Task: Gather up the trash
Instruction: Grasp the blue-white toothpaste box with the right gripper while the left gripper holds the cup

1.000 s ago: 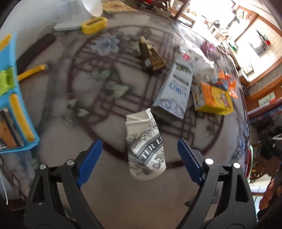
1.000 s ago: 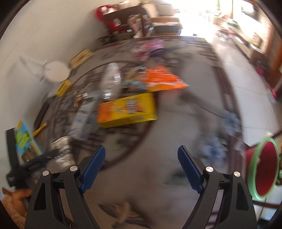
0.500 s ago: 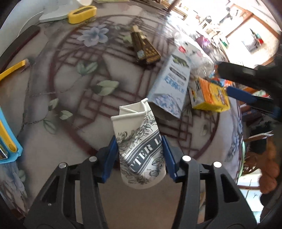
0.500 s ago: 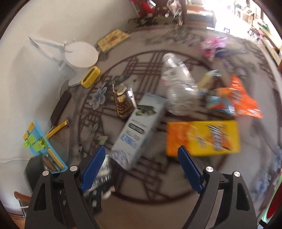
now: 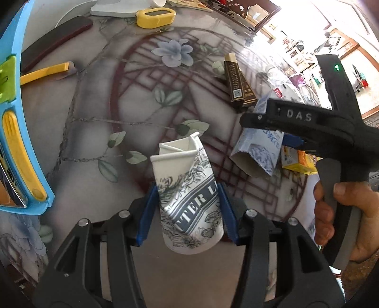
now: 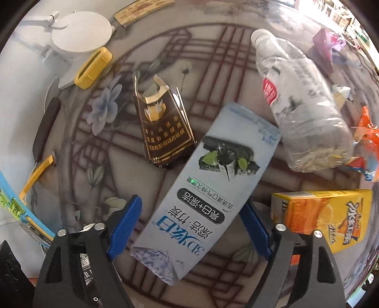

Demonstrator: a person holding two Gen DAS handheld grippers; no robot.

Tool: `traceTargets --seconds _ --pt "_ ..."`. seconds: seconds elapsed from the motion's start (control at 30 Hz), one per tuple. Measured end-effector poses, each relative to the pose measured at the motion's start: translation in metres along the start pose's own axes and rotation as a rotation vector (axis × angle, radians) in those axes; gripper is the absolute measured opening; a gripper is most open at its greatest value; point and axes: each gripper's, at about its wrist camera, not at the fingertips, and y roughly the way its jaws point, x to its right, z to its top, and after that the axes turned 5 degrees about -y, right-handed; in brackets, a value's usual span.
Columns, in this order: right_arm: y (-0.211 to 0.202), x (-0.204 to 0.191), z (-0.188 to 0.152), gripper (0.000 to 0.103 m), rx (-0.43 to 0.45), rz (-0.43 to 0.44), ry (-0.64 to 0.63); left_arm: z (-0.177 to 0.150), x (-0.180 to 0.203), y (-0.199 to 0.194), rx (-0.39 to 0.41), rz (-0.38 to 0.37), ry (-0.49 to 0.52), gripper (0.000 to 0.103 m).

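A crushed white paper cup (image 5: pixel 187 189) with dark print sits between the blue pads of my left gripper (image 5: pixel 188 213), which is shut on it just above the flowered table (image 5: pixel 99 132). To its right, a hand (image 5: pixel 341 213) holds my right gripper (image 5: pixel 291 141) over a pale blue toothpaste box (image 5: pixel 258 147). In the right wrist view the toothpaste box (image 6: pixel 201 203) lies slanted between the jaws of the right gripper (image 6: pixel 189 227), which are closing. A gap still shows at the left pad (image 6: pixel 125 225).
Other litter lies around: a brown cigarette pack (image 6: pixel 163 132), a clear plastic bottle (image 6: pixel 300 111), an orange drink carton (image 6: pixel 327 218) and an orange wrapper (image 6: pixel 364 142). A blue tray (image 5: pixel 14 142), a yellow holder (image 5: pixel 155 17) and a dark case (image 5: pixel 54 35) line the left side.
My left gripper went from wide open around the cup to shut on it. The right gripper swung in from the table's right side, came down over the toothpaste box, and its jaws narrowed.
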Motion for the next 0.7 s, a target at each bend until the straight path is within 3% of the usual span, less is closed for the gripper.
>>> traceTargets --seconds 0.07,0.33,0.7 --pt "-0.004 -0.005 -0.004 0.06 0.017 -0.006 -0.065 0.0 0.001 0.001 -0.003 0.001 -0.002 0.049" --pt "-0.059 0.0 -0.047 0.052 0.117 0.072 -0.163 0.003 0.01 -0.001 0.015 -0.005 0.02 0.049" --pt "-0.11 0.047 -0.122 0.051 0.183 0.065 -0.02 -0.008 0.057 -0.01 0.034 -0.05 0.127 0.049"
